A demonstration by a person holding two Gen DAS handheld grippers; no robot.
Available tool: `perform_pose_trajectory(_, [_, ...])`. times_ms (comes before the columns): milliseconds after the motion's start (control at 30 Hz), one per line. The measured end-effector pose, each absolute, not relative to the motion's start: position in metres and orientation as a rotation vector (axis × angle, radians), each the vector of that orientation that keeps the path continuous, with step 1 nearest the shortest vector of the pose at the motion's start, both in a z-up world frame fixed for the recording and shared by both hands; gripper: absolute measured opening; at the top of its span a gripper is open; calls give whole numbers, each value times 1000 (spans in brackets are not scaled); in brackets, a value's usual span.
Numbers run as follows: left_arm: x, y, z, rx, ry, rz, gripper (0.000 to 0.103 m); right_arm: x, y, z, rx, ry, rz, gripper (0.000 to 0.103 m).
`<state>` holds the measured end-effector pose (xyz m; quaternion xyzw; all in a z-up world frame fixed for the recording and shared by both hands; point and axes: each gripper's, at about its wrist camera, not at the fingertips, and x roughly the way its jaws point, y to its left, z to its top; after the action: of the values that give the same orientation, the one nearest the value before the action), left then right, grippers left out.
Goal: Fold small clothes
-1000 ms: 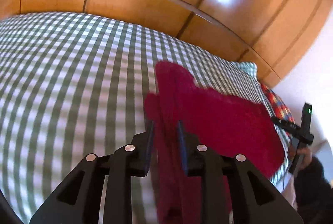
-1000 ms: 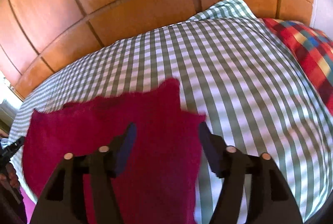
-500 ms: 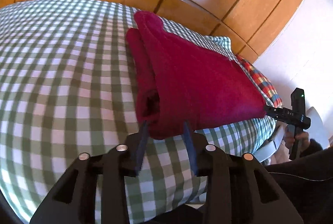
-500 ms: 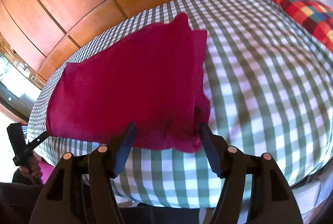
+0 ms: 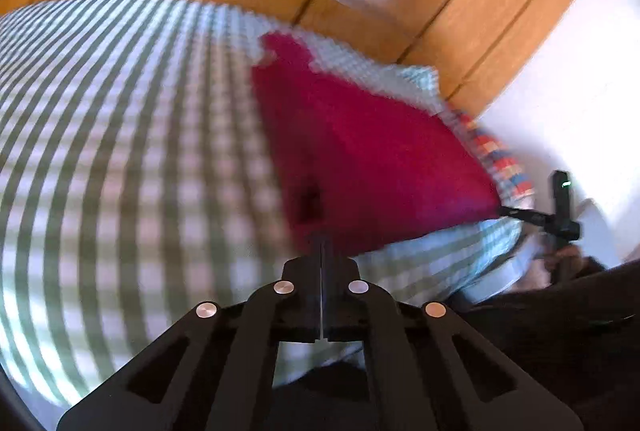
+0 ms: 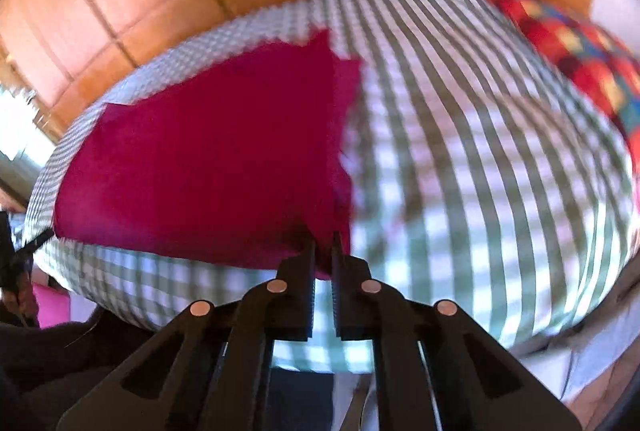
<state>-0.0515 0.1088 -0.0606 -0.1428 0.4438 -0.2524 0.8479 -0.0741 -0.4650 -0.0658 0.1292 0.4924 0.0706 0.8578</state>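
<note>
Folded red garment (image 5: 372, 155) long axis L-R across checked bed (image 5: 120, 151); both grippers' jaws pinching near corners.

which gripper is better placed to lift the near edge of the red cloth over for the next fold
Neither alone: left gripper and right gripper each pinch a near corner of the red cloth. Lifting both together looks best.

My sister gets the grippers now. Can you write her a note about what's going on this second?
Left gripper: jaws pressed together at the near corner of the red cloth; blur hides whether it really holds it.
Right gripper: almost shut on the cloth's other near corner.
The cloth lies folded over on the green checked bed, two layers showing along its side.
Left to do: probably another fold away from you, then smooth it.
</note>
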Motion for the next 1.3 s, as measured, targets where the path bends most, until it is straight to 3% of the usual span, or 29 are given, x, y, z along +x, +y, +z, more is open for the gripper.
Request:
perform_pose_trajectory(233, [-46, 134, -62, -384, 931, -420, 0, -63, -454, -66, 205, 1031, 129, 8])
perform_pose_trajectory(300, [-44, 136, -51, -398, 897, -400, 0, -64, -457, -59, 201, 1016, 113, 28])
perform_pose_trajectory(333, [-42, 135, -48, -411, 892, -407, 0, -64, -461, -56, 212, 1008, 107, 46])
perform_pose_trajectory(367, [-39, 135, -46, -423, 892, -411, 4, -65, -464, -51, 223, 988, 102, 56])
perform_pose_trajectory(433, [-33, 130, -42, -433, 885, -389, 51, -65, -467, -38, 237, 936, 104, 59])
perform_pose_trajectory(467, [-29, 128, -39, -442, 873, -385, 58, -61, -467, -32, 245, 914, 101, 61])
perform_pose_trajectory(567, [-7, 118, -28, -471, 843, -390, 59, -36, -463, -23, 248, 882, 97, 64])
perform_pose_trajectory(800, [47, 86, -16, -413, 824, -390, 58, 52, -446, -25, 242, 849, 31, 61])
perform_pose_trajectory(900, [68, 75, -22, -378, 852, -375, 44, 88, -447, -31, 249, 872, -1, 56])
perform_pose_trajectory(933, [74, 74, -26, -383, 866, -376, 37, 93, -446, -35, 251, 885, -10, 51])
perform_pose_trajectory(967, [80, 72, -31, -390, 883, -375, 33, 102, -447, -40, 258, 908, -16, 38])
perform_pose_trajectory(1000, [87, 70, -35, -392, 901, -369, 23, 111, -448, -46, 272, 940, -7, 28])
perform_pose_trajectory(1033, [92, 67, -37, -385, 911, -369, 9, 115, -447, -49, 268, 951, 3, 11])
perform_pose_trajectory(1300, [100, 61, -24, -335, 824, -303, 7, 100, -445, -20, 156, 785, -98, 8])
